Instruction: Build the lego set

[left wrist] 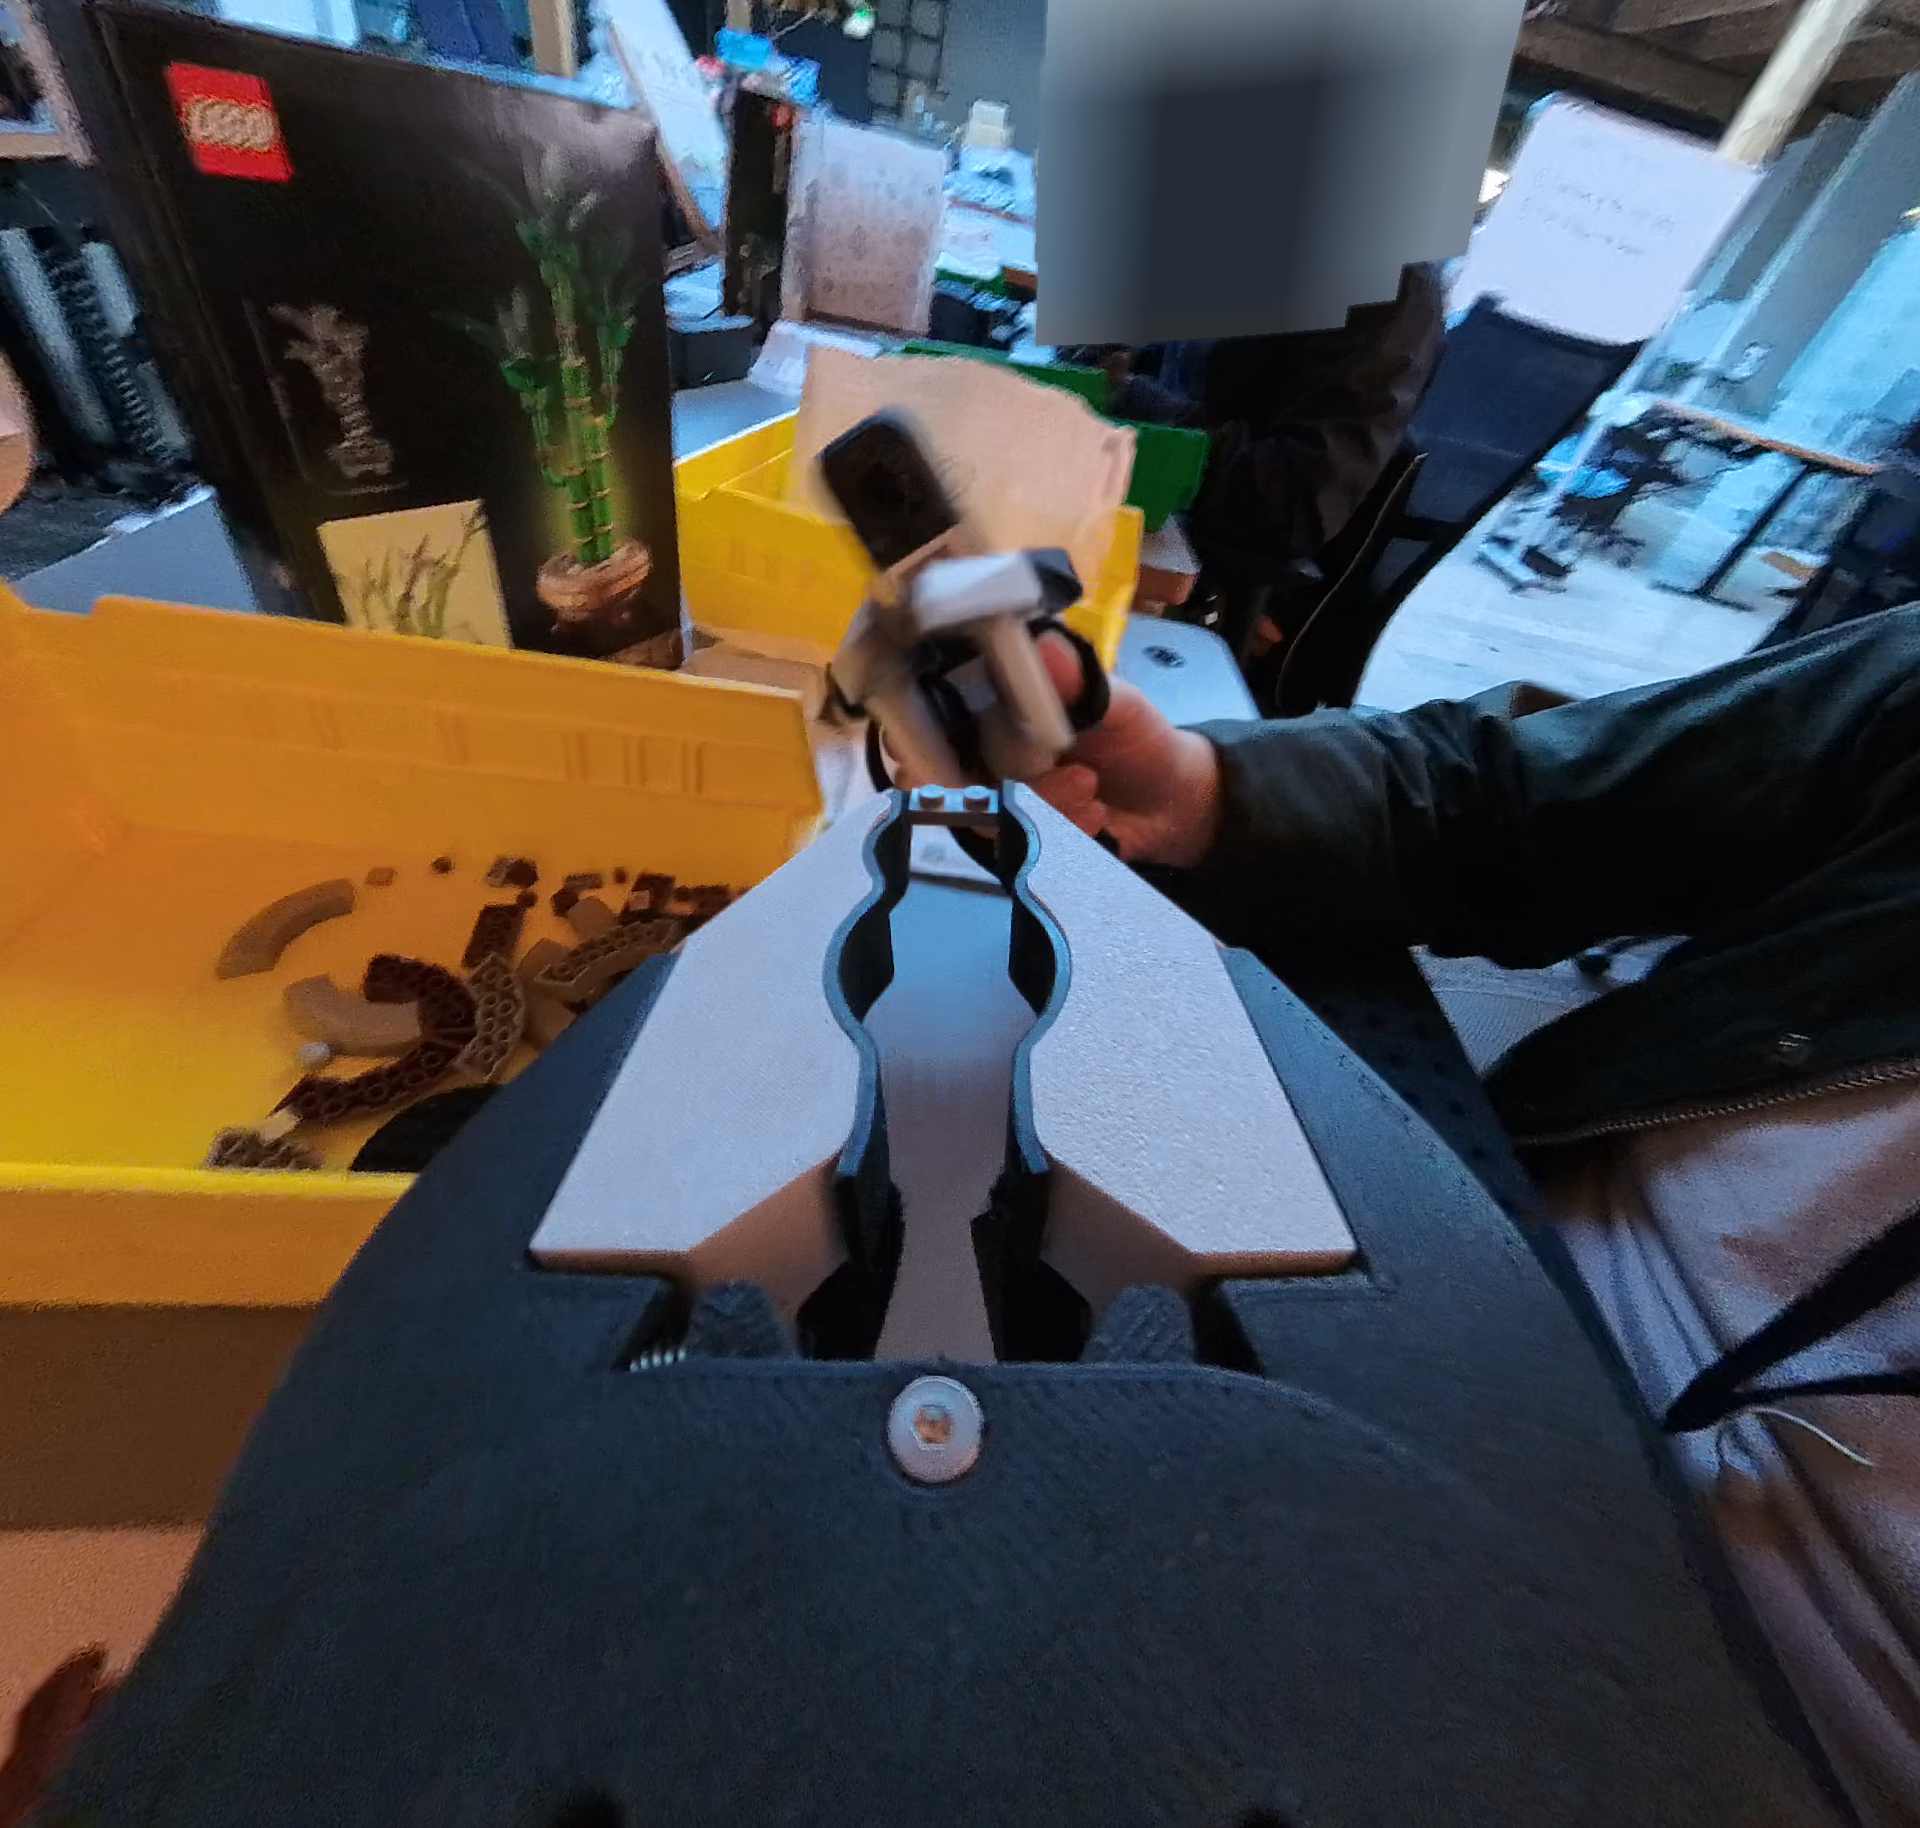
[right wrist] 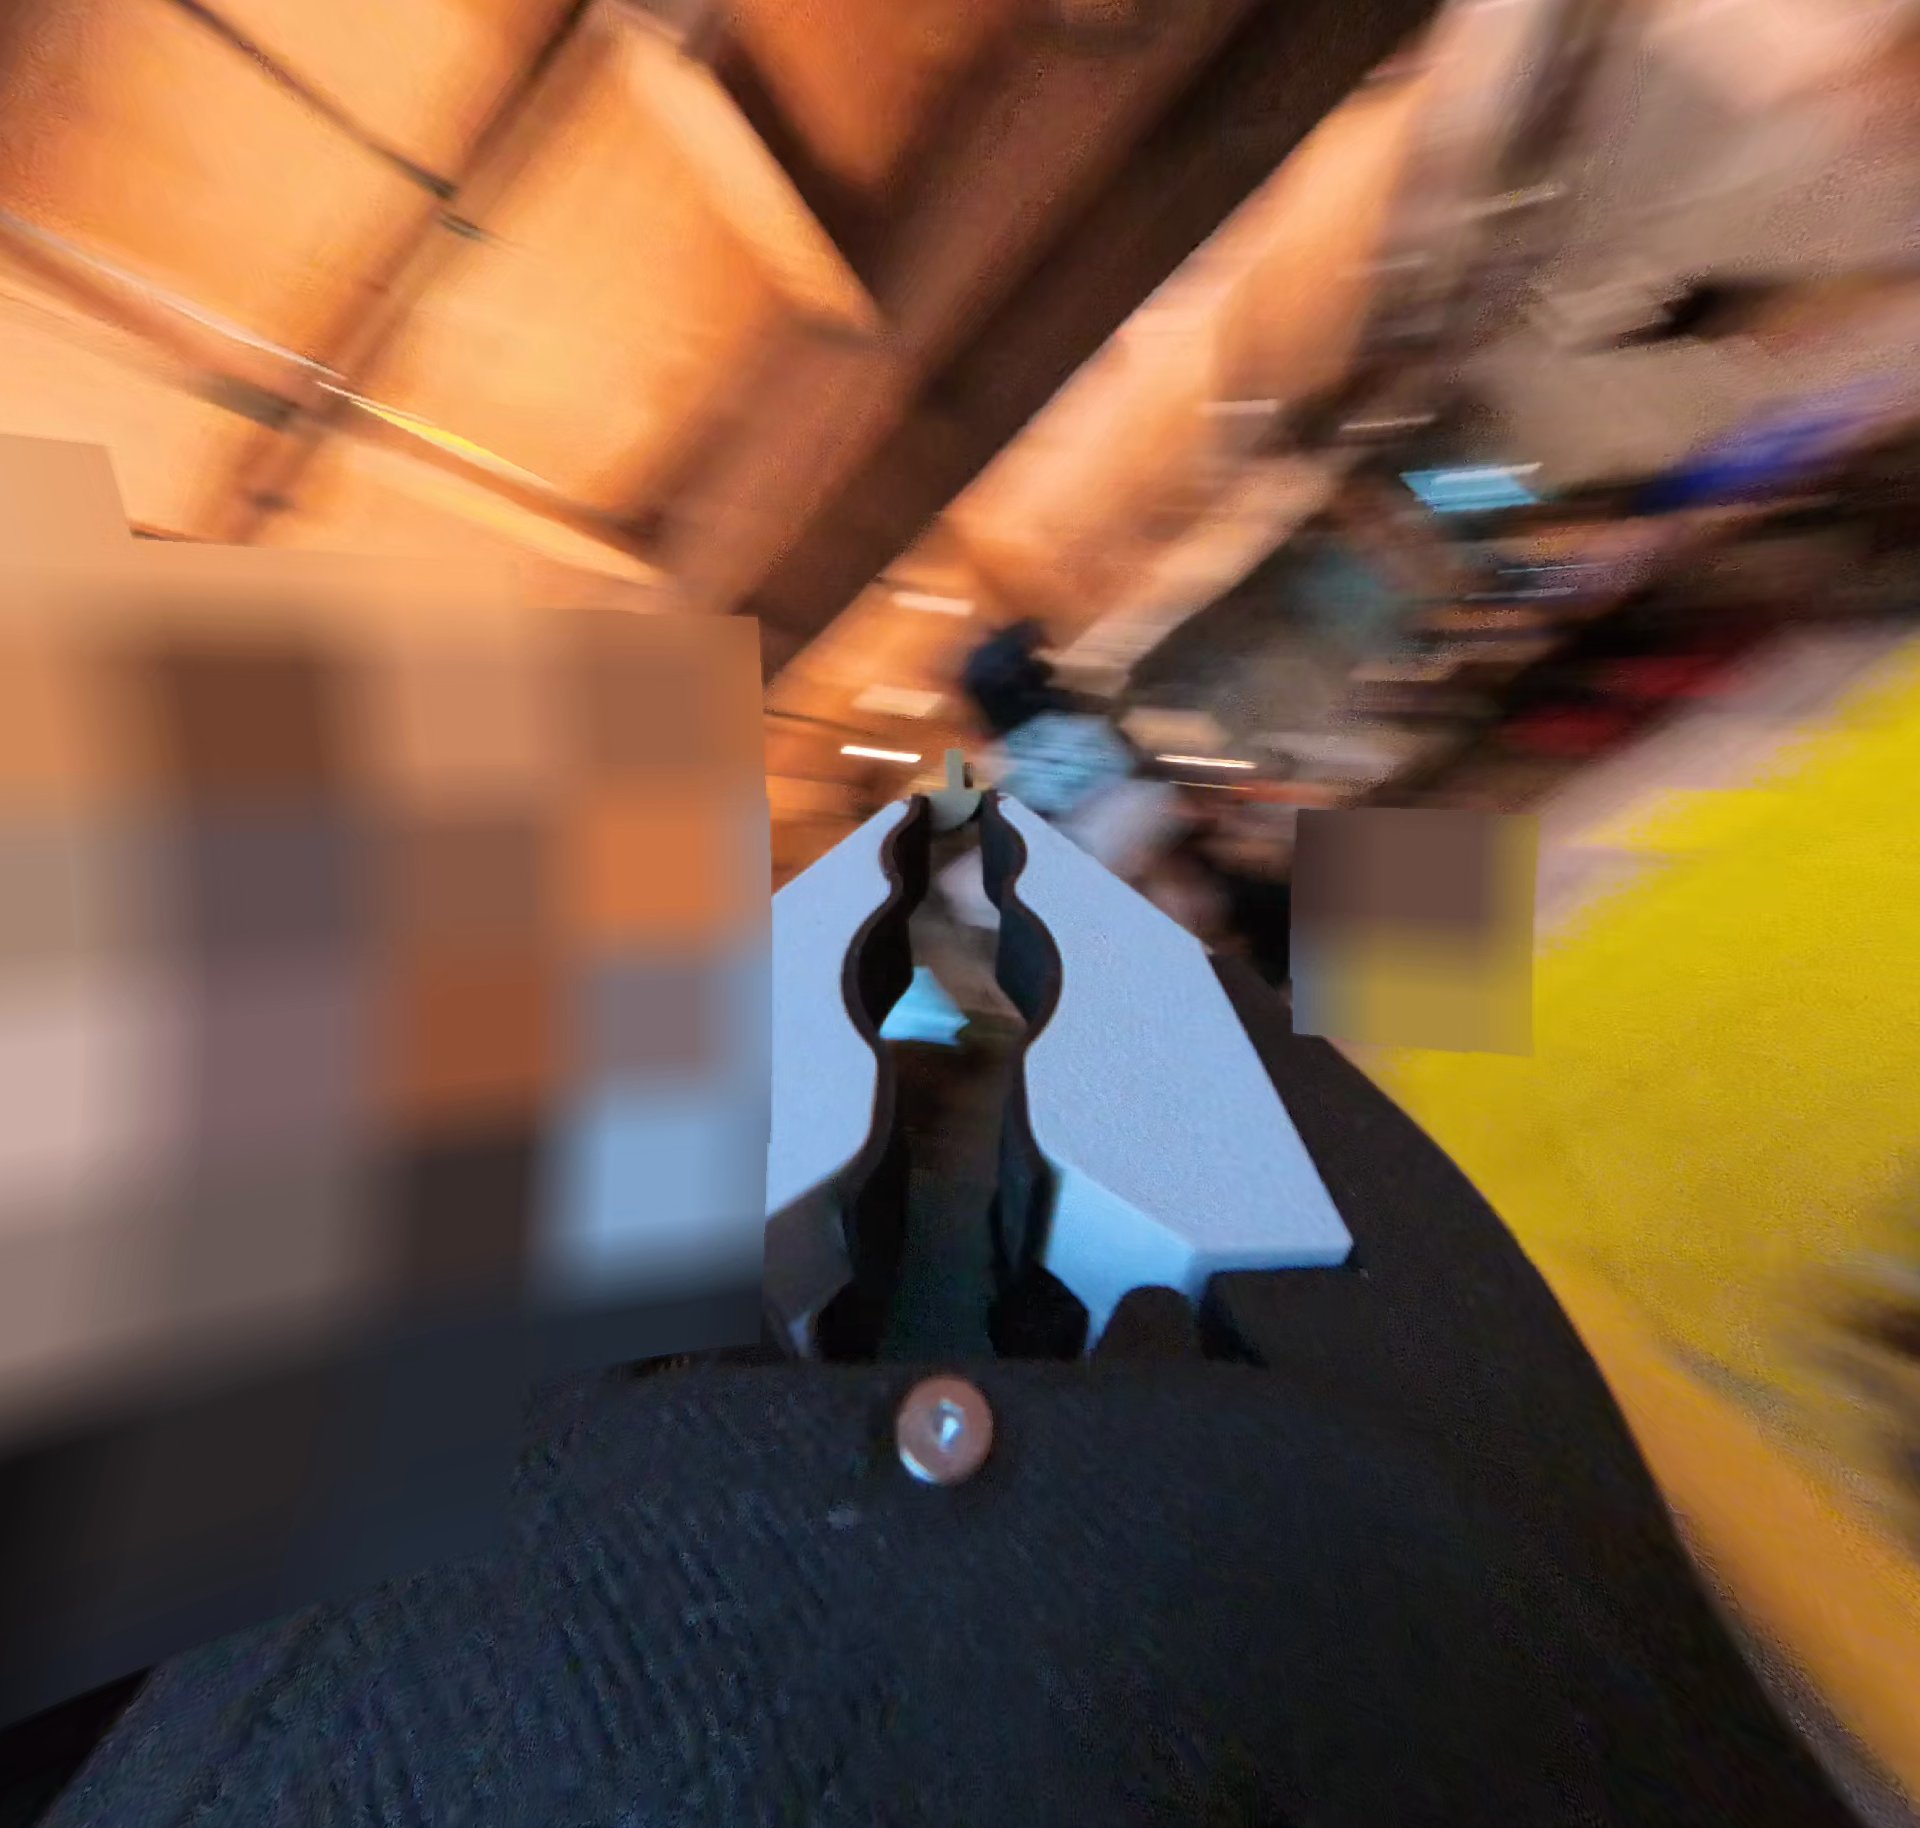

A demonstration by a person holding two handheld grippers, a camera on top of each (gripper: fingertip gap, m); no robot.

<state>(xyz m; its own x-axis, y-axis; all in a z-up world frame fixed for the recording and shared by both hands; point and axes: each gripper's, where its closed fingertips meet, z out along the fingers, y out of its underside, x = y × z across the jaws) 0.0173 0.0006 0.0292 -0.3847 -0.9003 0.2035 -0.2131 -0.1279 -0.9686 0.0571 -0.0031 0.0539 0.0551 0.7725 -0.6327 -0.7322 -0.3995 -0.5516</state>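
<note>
My left gripper (left wrist: 953, 810) is shut on a small dark grey plate with two studs (left wrist: 953, 802), held at its fingertips above the table. The right gripper (left wrist: 956, 635) shows just beyond it in the left wrist view, held in a hand (left wrist: 1132, 760) and tilted. In the right wrist view, which is heavily motion-blurred, my right gripper (right wrist: 954, 810) is shut on a small tan piece (right wrist: 952, 796) with a short peg sticking up. A yellow bin (left wrist: 416, 739) at the left holds several brown, tan and black curved pieces (left wrist: 436, 1009).
The black set box (left wrist: 416, 344) with a bamboo picture stands behind the bin. A second yellow bin (left wrist: 758, 531) with a paper bag (left wrist: 977, 459) sits behind the right gripper. A dark sleeve (left wrist: 1558, 822) crosses from the right. A yellow surface (right wrist: 1662, 1051) fills the right wrist view's right side. Spacing between my two grippers at the tips: around 5 centimetres.
</note>
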